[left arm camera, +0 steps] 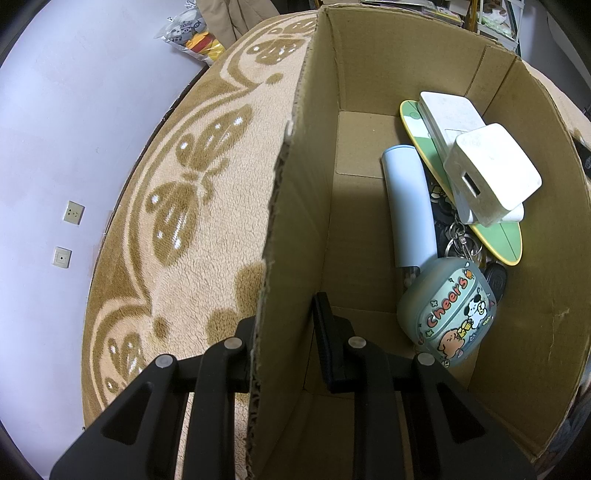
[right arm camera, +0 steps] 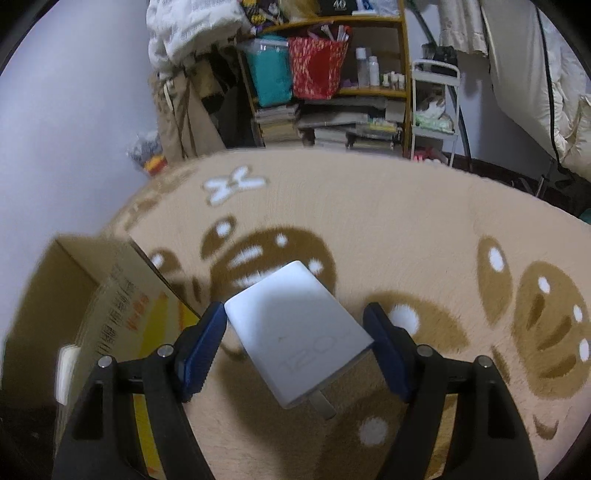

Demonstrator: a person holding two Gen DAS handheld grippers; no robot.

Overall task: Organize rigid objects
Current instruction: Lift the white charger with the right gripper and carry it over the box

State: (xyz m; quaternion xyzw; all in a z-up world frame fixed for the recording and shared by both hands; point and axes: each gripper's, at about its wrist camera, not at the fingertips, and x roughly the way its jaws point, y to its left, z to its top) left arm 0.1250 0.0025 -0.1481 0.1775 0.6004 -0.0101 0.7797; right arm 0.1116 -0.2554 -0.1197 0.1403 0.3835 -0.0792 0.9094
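In the left wrist view a cardboard box (left arm camera: 354,74) stands open on a beige patterned rug (left arm camera: 221,229). Inside lie a white charger block (left arm camera: 491,177), a flat white case (left arm camera: 450,114), a green oval board (left arm camera: 502,240), a pale blue cylinder (left arm camera: 406,206), a key bunch (left arm camera: 458,240) and a teal "Cheers" earbud case (left arm camera: 450,314). My left gripper (left arm camera: 286,325) straddles the box's left wall and is shut on it. In the right wrist view my right gripper (right arm camera: 299,332) is shut on a white plug charger (right arm camera: 295,332), held tilted above the rug, right of the box (right arm camera: 74,295).
A pale wall with two sockets (left arm camera: 73,213) runs left of the rug. A plastic bag of toys (left arm camera: 192,33) lies at the rug's far corner. Beyond the rug stand a cluttered wooden shelf (right arm camera: 332,85), a white cart (right arm camera: 436,110) and hanging bedding (right arm camera: 535,74).
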